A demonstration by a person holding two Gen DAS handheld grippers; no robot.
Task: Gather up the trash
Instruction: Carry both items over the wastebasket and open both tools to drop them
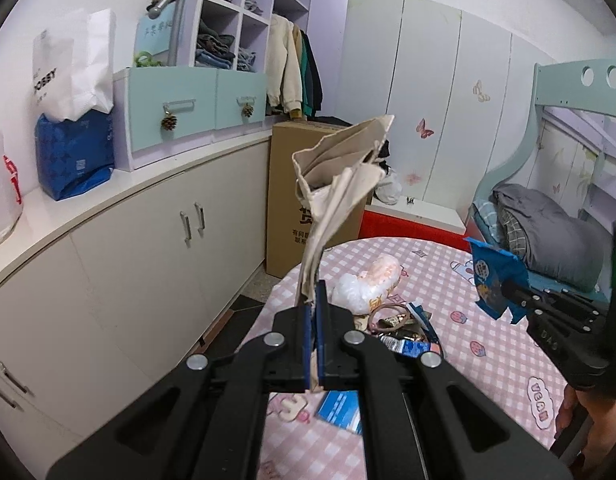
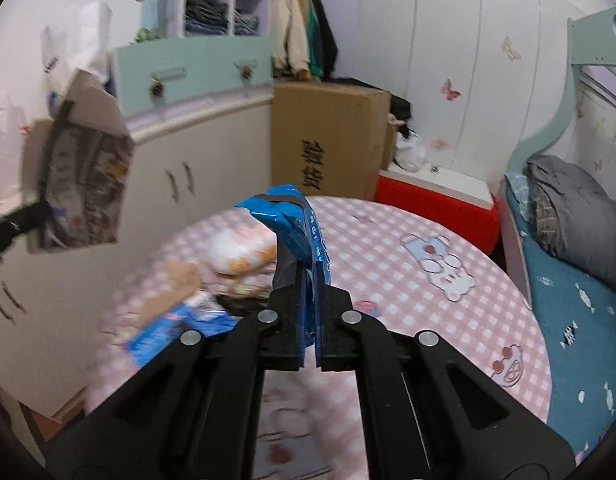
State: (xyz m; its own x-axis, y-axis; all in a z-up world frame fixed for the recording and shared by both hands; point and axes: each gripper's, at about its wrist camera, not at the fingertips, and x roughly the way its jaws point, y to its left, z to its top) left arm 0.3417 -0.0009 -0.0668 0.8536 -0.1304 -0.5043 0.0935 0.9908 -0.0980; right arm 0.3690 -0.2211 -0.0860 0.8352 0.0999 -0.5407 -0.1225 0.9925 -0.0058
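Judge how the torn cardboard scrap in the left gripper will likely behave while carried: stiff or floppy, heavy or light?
Probably fairly stiff: the cardboard scrap stands upright above the left gripper, pinched only at its lower end. Likely light, since that narrow pinch holds it. Its creased, torn folds suggest it may bend or sway.

Matt torn paper carton (image 1: pixel 340 168) – glossy blue foil wrapper (image 2: pixel 295 220) – checked cloth tablecover (image 2: pixel 408 248).
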